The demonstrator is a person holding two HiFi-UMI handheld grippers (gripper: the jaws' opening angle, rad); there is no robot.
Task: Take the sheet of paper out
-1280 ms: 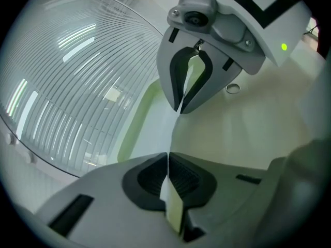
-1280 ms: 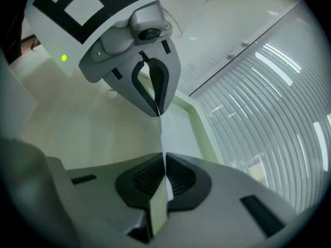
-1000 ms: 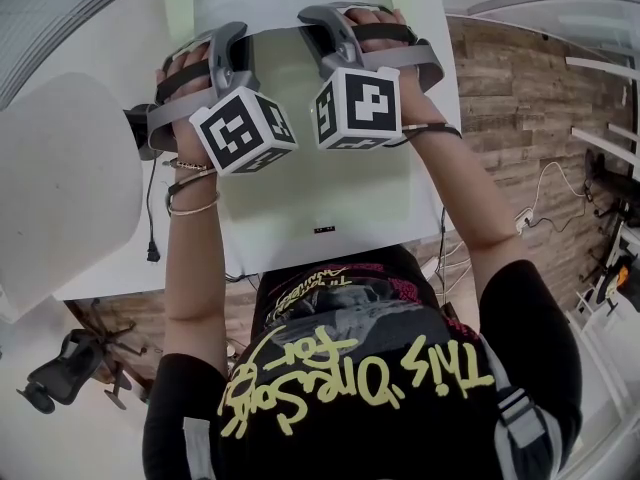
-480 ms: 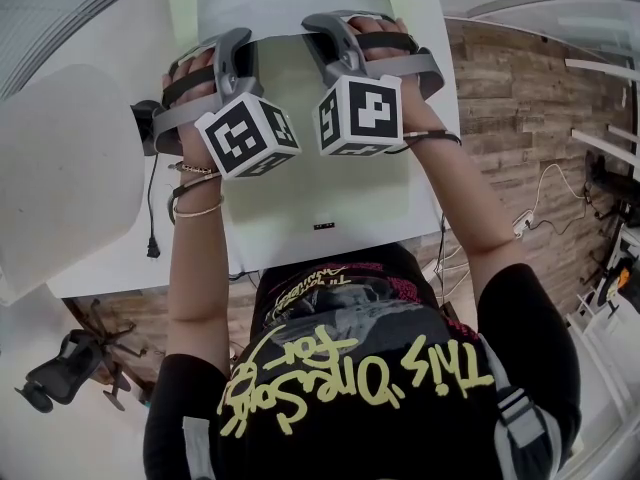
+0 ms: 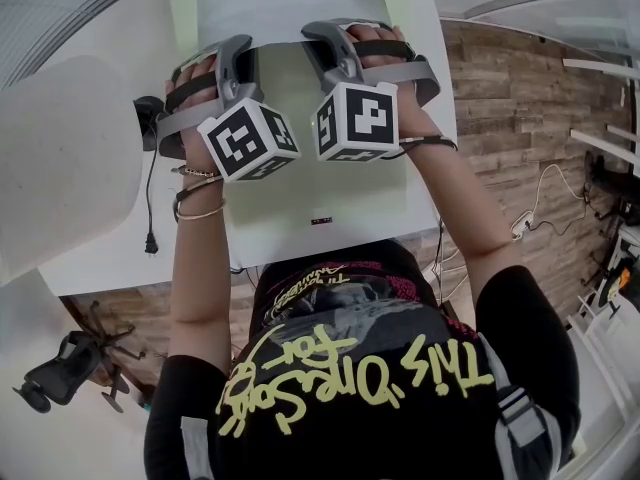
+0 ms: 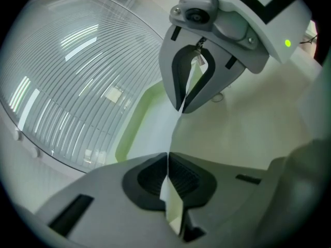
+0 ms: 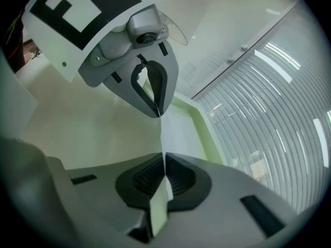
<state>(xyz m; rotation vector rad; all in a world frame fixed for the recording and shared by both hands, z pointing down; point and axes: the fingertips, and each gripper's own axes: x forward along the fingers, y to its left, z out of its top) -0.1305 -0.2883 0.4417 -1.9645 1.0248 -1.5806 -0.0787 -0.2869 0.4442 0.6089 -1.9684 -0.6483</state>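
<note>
The sheet of paper (image 5: 290, 3) is white and reaches away from me over the table, with bright green strips (image 5: 180, 3) along both its sides. Both grippers pinch its near edge. In the left gripper view my left gripper (image 6: 168, 190) is shut on a corner of the paper (image 6: 173, 213). From there the edge runs taut up to the right gripper (image 6: 182, 106). In the right gripper view my right gripper (image 7: 164, 190) is shut on the paper (image 7: 158, 213), and the left gripper (image 7: 156, 110) faces it. The head view shows both grippers (image 5: 238, 50) (image 5: 335, 33) side by side, fingertips hidden.
A pale green mat (image 5: 310, 193) covers the white table (image 5: 110, 258) under my hands. A large white rounded thing (image 5: 60, 158) stands at the left beside a black cable (image 5: 150, 198). Wooden floor (image 5: 520, 118) lies to the right, an office chair (image 5: 70, 368) lower left.
Both grippers stay shut on the paper in the same place. Only the head view has shifted slightly.
</note>
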